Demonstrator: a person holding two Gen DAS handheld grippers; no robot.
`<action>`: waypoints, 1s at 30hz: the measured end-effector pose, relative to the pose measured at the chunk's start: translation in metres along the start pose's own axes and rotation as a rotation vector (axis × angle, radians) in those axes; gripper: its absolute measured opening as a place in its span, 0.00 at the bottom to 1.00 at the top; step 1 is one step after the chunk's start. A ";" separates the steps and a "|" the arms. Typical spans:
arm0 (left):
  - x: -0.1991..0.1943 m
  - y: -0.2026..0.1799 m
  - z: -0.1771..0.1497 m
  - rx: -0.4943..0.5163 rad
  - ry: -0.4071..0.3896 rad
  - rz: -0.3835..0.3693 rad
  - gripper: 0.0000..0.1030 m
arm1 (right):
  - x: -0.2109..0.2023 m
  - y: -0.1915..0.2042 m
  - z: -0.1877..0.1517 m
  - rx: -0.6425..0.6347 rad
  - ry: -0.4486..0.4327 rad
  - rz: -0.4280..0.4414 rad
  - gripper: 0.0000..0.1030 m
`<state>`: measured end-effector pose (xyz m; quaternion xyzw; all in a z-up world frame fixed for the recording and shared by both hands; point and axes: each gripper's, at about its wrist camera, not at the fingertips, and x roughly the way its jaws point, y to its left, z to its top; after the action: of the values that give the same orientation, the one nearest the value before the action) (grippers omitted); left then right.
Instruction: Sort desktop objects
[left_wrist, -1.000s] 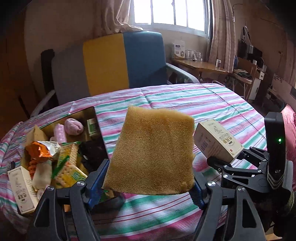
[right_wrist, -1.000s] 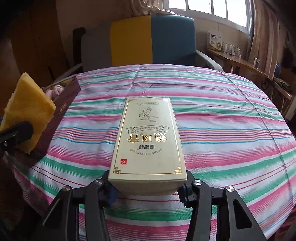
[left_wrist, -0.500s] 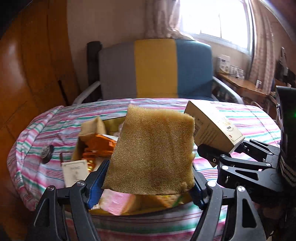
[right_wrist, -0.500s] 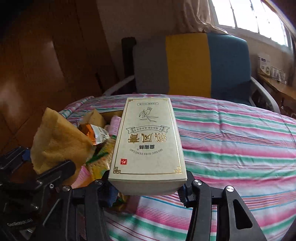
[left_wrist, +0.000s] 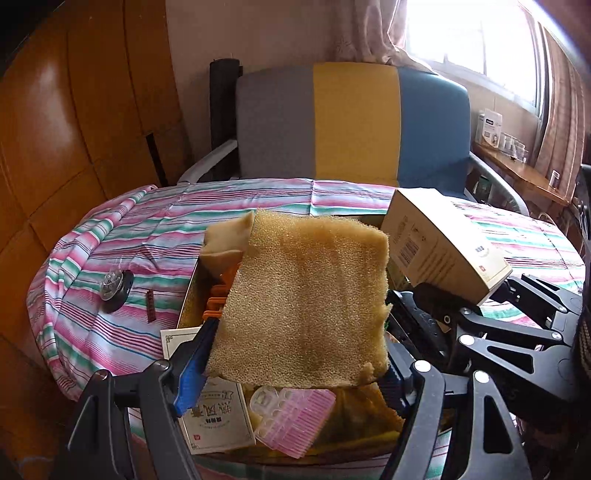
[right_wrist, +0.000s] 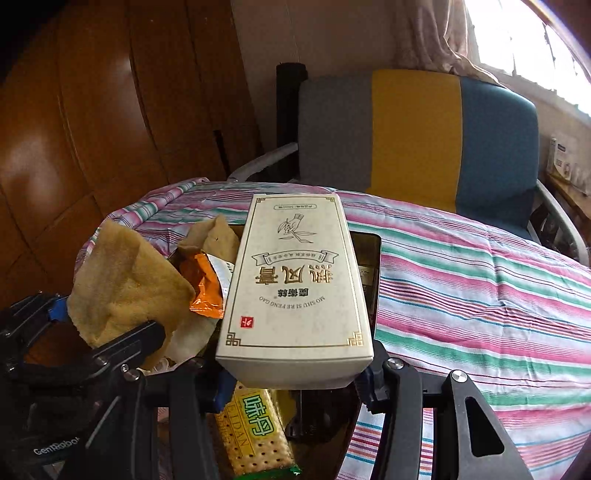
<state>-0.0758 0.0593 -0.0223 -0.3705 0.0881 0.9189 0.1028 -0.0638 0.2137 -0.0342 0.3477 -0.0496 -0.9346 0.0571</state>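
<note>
My left gripper (left_wrist: 295, 373) is shut on a square yellow-brown sponge (left_wrist: 306, 302), held up over an open gold-lined box (left_wrist: 186, 302) full of items. In the right wrist view the same sponge (right_wrist: 122, 291) shows at the left. My right gripper (right_wrist: 295, 373) is shut on a cream carton with gold lettering (right_wrist: 295, 280), hovering over the right part of the box (right_wrist: 371, 266). From the left wrist view this carton (left_wrist: 443, 247) hangs just right of the sponge. Inside the box lie a matching cream carton (left_wrist: 214, 417), a pink comb (left_wrist: 295, 421), an orange snack bag (right_wrist: 207, 284) and a cracker pack (right_wrist: 255, 432).
The round table wears a striped pink, green and white cloth (right_wrist: 480, 295). A black suction-cup piece (left_wrist: 112, 290) and a small brown stick (left_wrist: 150, 304) lie left of the box. A grey, yellow and blue armchair (left_wrist: 351, 125) stands behind, wood panelling (left_wrist: 74, 129) at the left.
Both grippers have swung left across the table with their loads and now hang over the box; the carton has come in beside the sponge. Neither grip has altered.
</note>
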 end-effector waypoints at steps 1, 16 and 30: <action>0.002 -0.001 0.001 0.002 0.002 0.004 0.75 | 0.004 -0.002 0.001 0.002 0.007 -0.002 0.50; 0.026 0.001 0.002 -0.010 0.023 0.038 0.78 | 0.022 -0.011 -0.014 0.035 0.080 -0.012 0.58; 0.015 0.001 -0.001 -0.013 -0.002 0.052 0.78 | 0.005 -0.013 -0.022 0.049 0.074 -0.019 0.61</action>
<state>-0.0863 0.0597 -0.0337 -0.3678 0.0915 0.9222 0.0765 -0.0546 0.2247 -0.0555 0.3840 -0.0668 -0.9200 0.0414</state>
